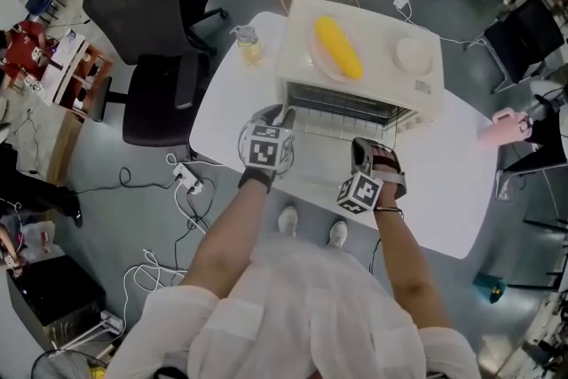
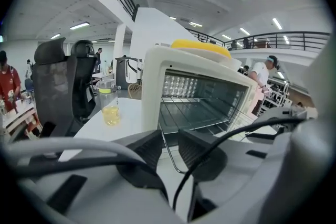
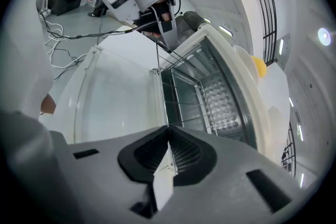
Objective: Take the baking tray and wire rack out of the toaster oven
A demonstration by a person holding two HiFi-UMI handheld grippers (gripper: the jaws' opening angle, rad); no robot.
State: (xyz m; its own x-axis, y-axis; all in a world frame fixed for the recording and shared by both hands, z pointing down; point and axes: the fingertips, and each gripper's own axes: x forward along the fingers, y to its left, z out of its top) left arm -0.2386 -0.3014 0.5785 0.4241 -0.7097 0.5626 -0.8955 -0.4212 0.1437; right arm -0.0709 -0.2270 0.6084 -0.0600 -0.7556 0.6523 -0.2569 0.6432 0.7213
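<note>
Left claw (image 2: 170,136): jaws apart; the wire rack's (image 2: 195,112) front wire runs between them, pads not pressing.
Wire rack: partly out of the toaster oven (image 1: 297,40), which stands at the worktop's (image 1: 444,200) far edge.
Baking tray: I cannot tell it from the dark oven floor.
Right claw (image 3: 168,131): jaws together, over the open door (image 3: 113,97).

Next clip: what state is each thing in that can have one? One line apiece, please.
Toaster oven door: open, folded down flat.
Wire rack: still in the oven, front corner drawn out past the mouth.
Left gripper: open, with the rack's front wire between its jaws.
Right gripper: shut.
Bottle: upright, capped, part-full of yellow liquid.
</note>
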